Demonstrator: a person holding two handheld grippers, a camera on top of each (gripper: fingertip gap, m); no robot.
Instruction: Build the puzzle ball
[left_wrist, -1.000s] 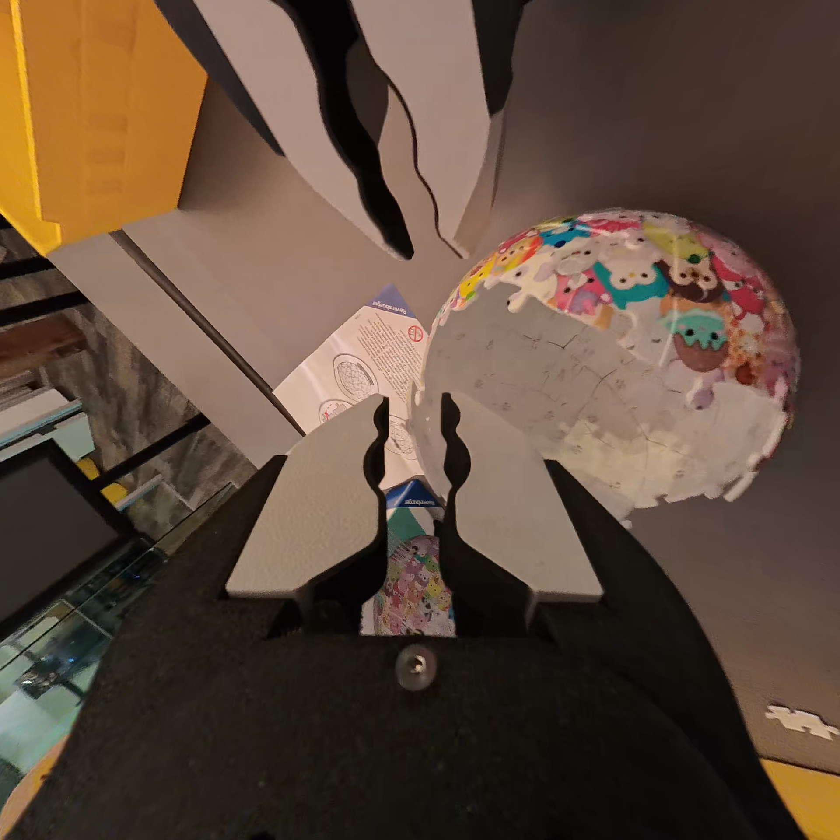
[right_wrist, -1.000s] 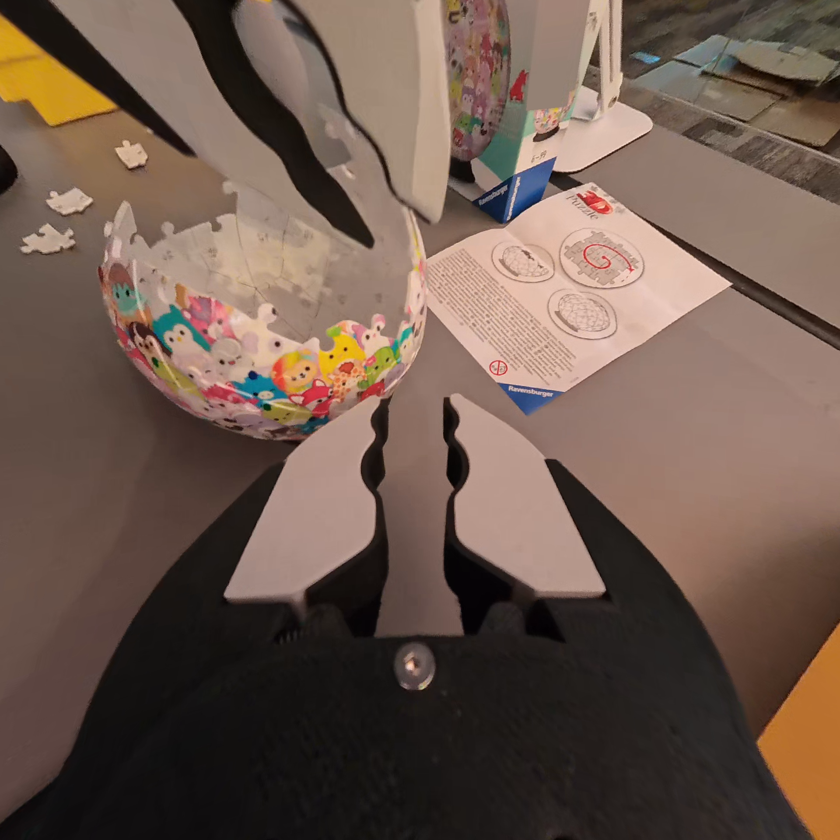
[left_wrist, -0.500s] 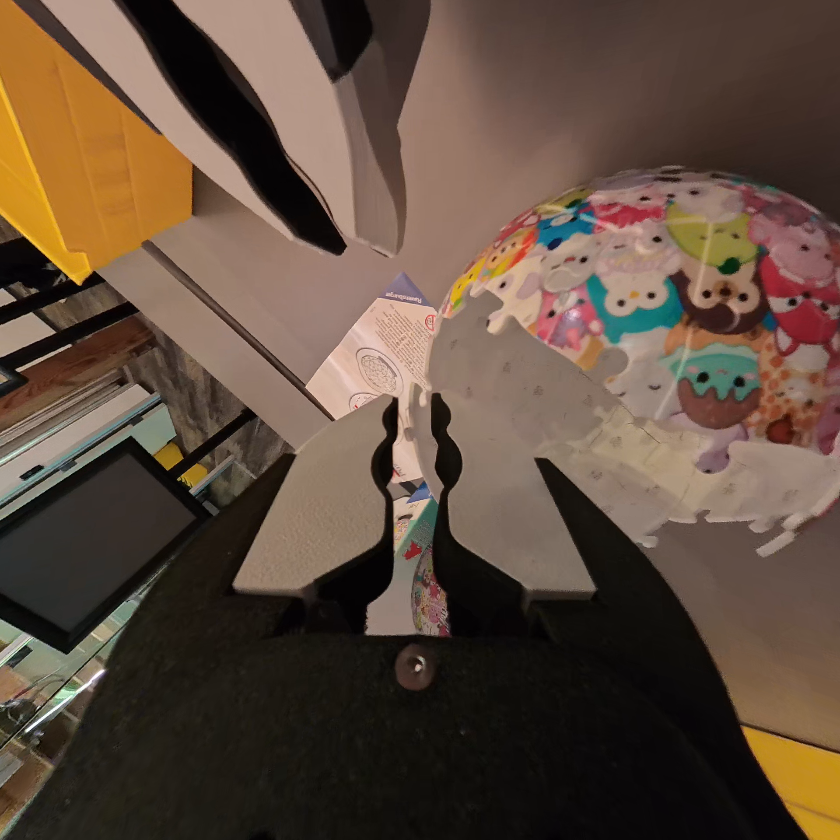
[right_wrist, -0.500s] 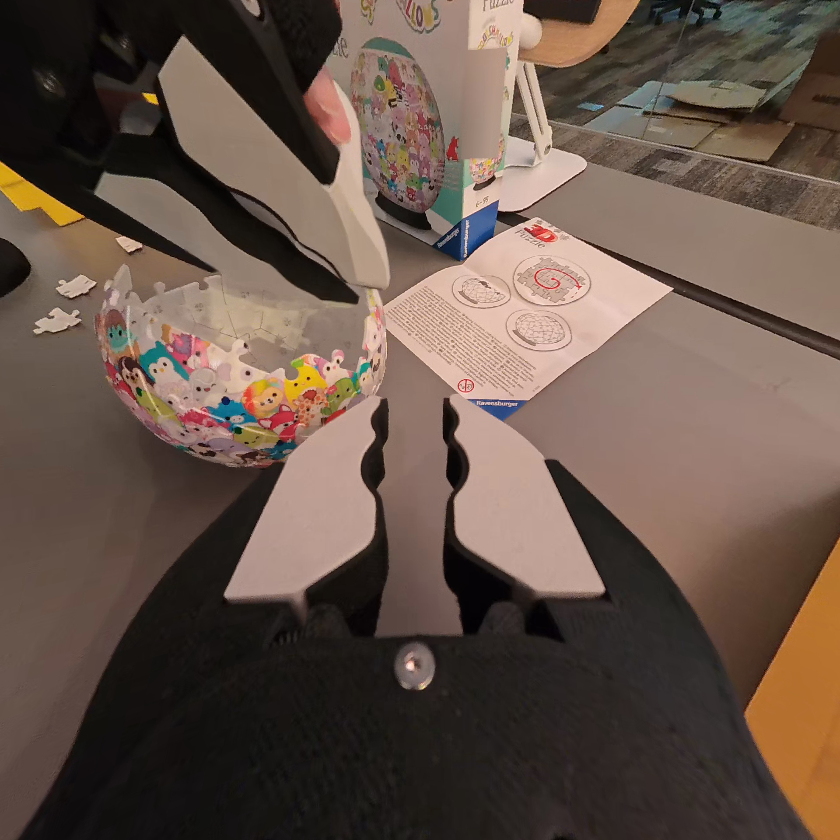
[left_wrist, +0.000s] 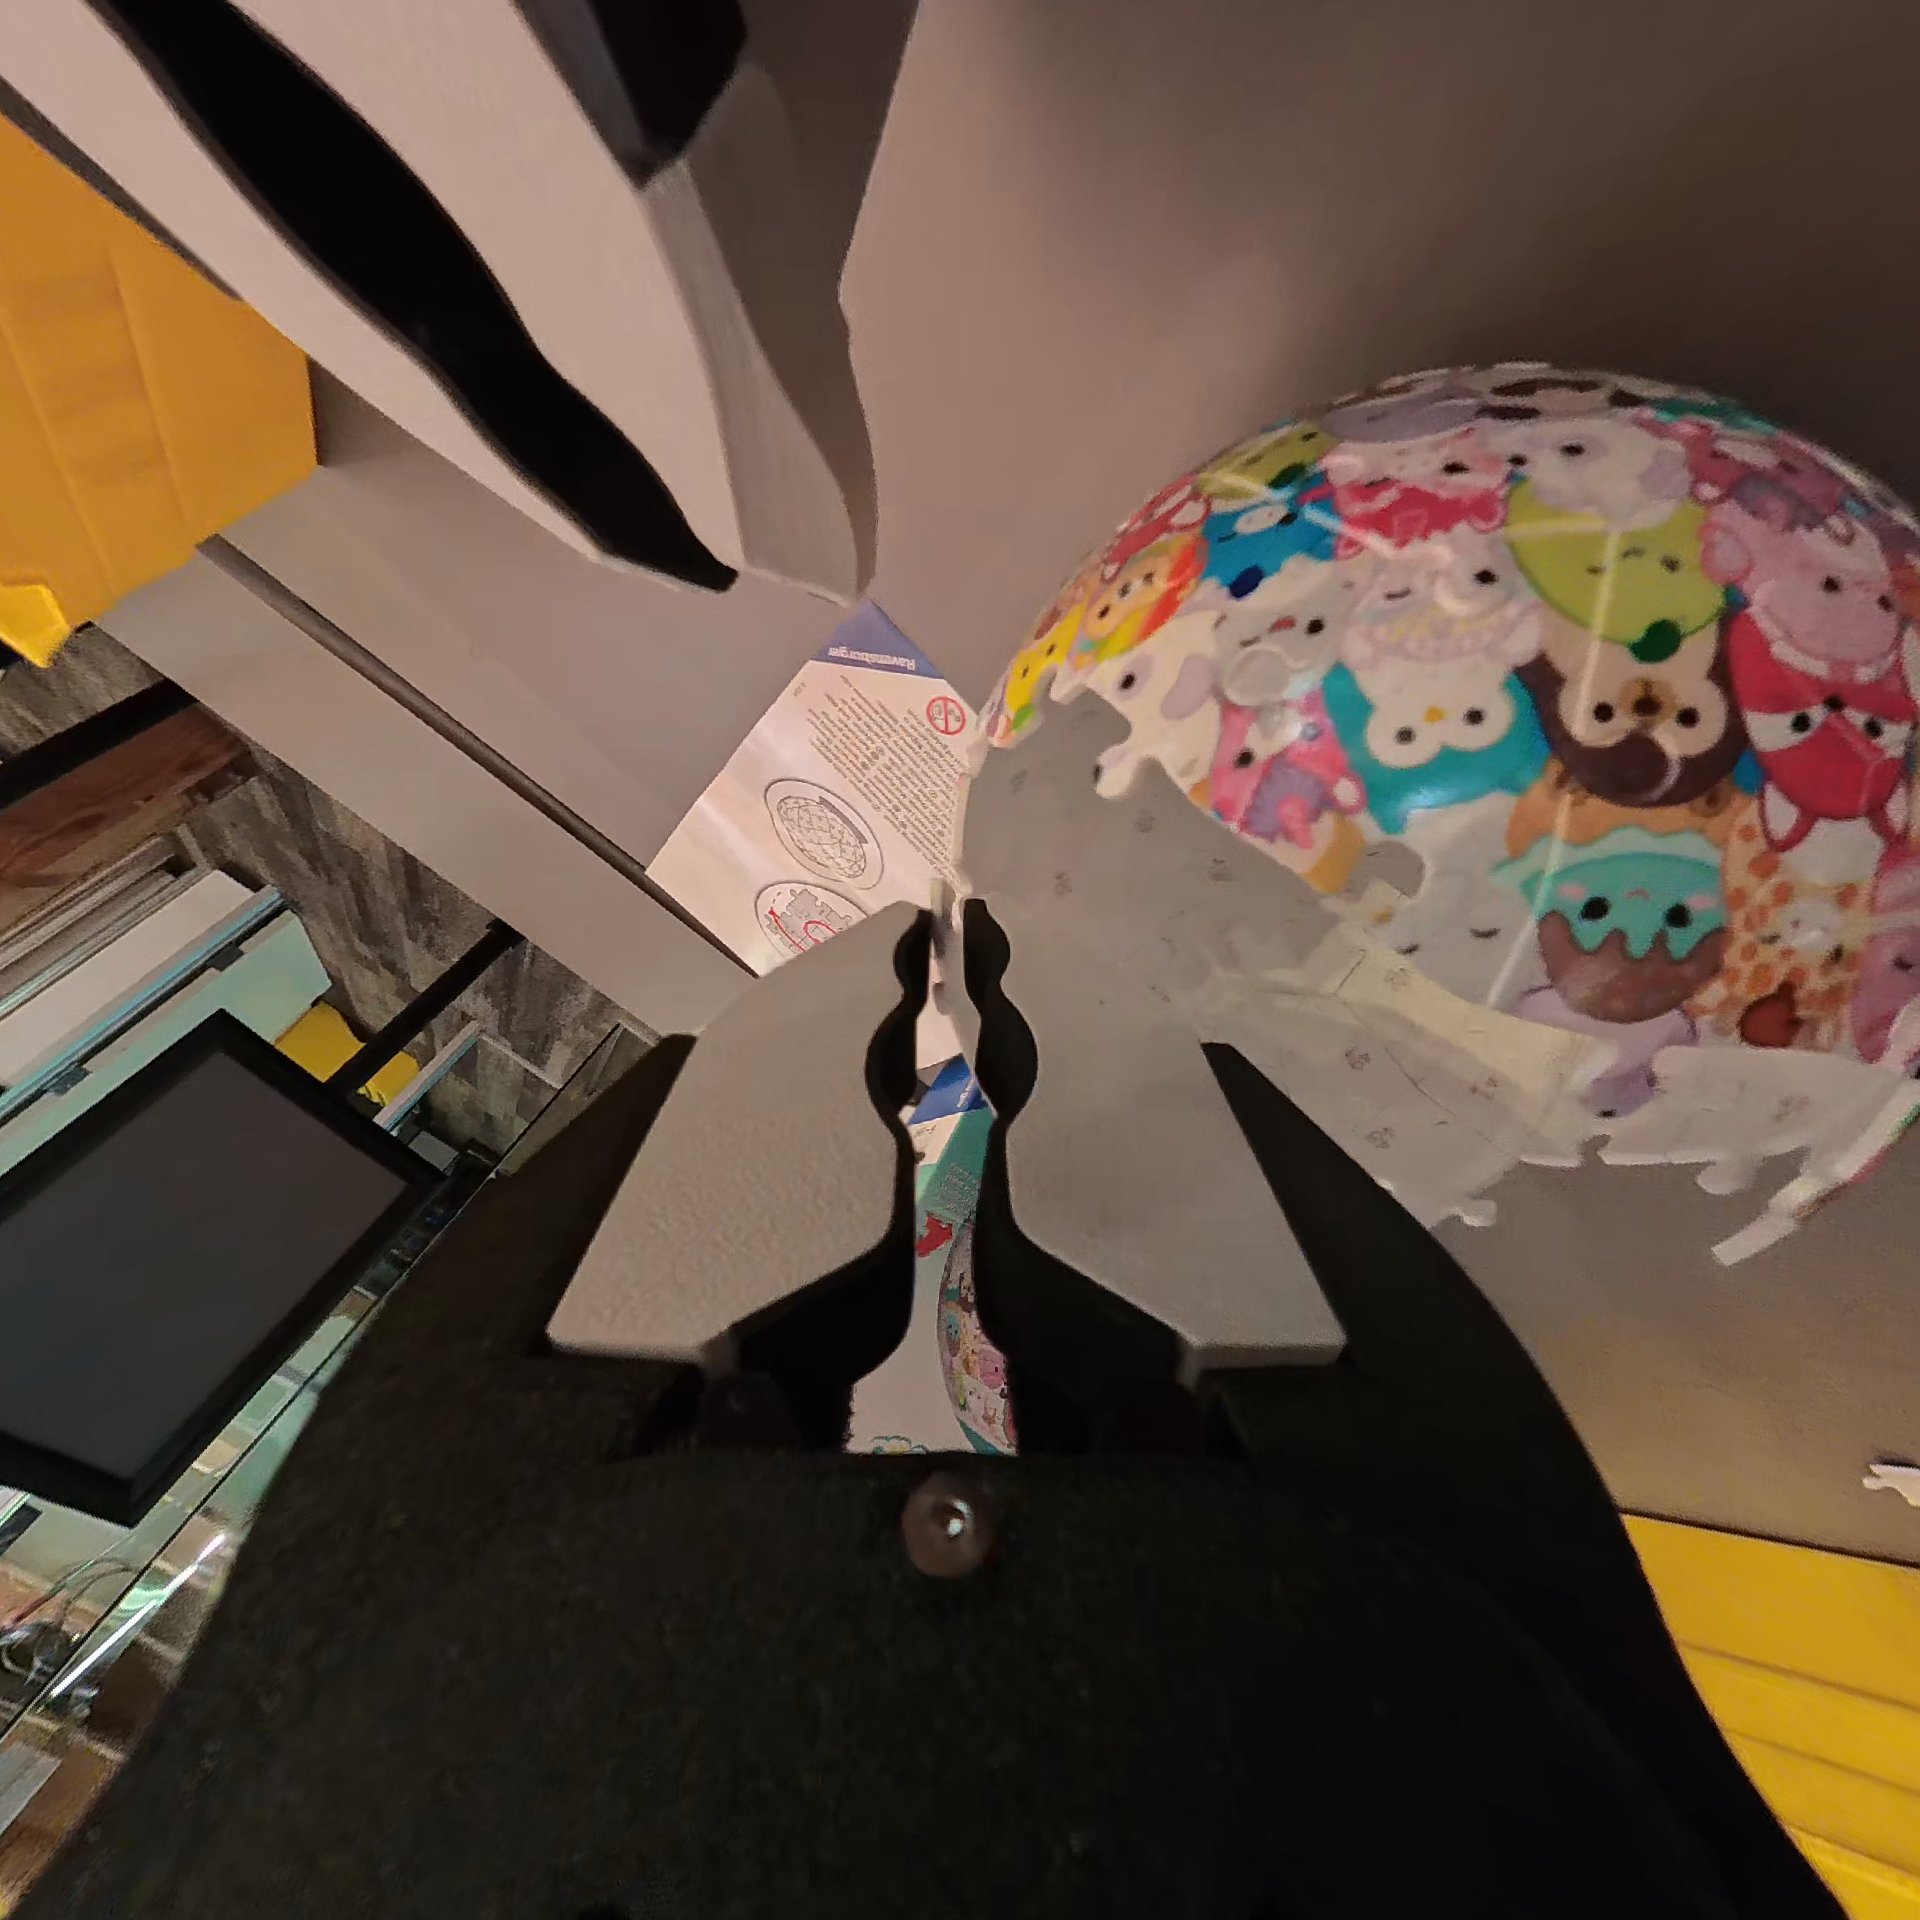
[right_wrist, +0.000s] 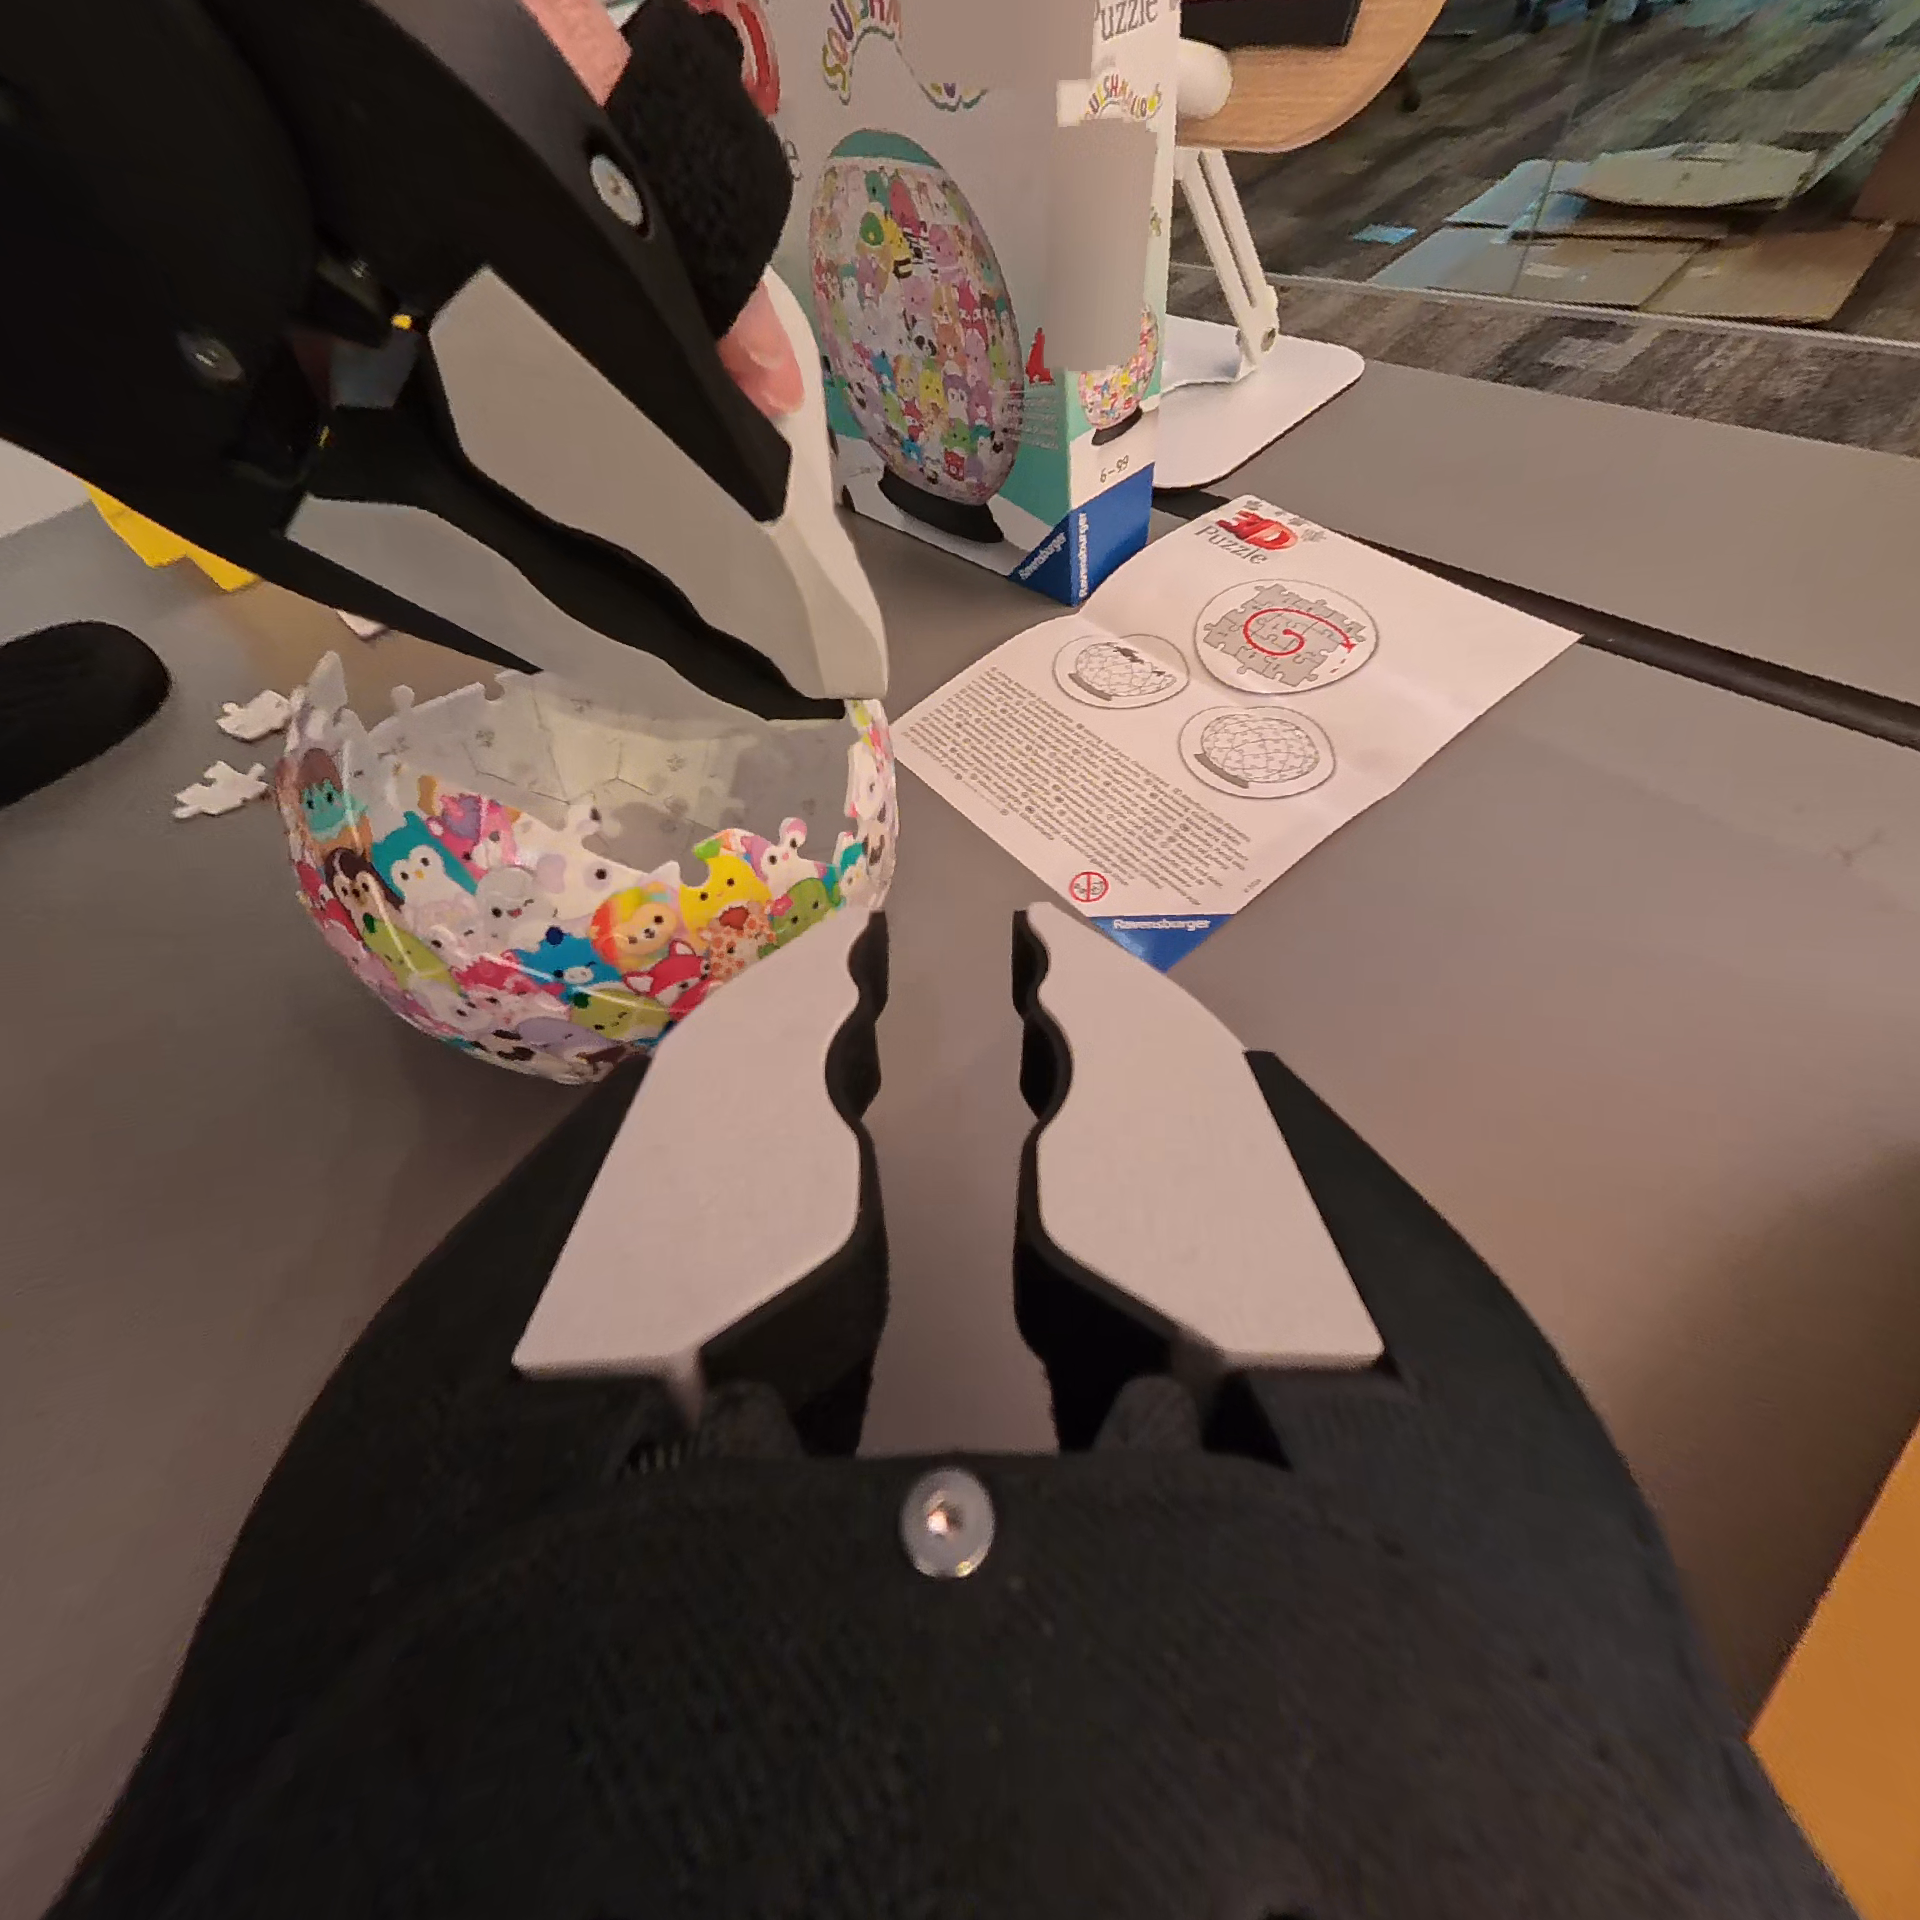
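Note:
The half-built puzzle ball, a colourful open bowl of joined pieces, rests on the grey table. It fills the right of the left wrist view. My left gripper is shut on the ball's near rim, with a white rim piece pinched between its tips. It reaches down from the upper left in the right wrist view. My right gripper is open and empty, just right of the ball, and hangs above in the left wrist view.
The puzzle box stands behind the ball with a white stand beside it. An instruction sheet lies to the right. Loose white pieces lie left of the ball. A yellow edge shows at the right. Tip to tip, the grippers are about 6 centimeters apart.
My left gripper has narrowed onto the ball's rim and tilted. My right gripper has drawn back from the ball, which now looks smaller in its view.

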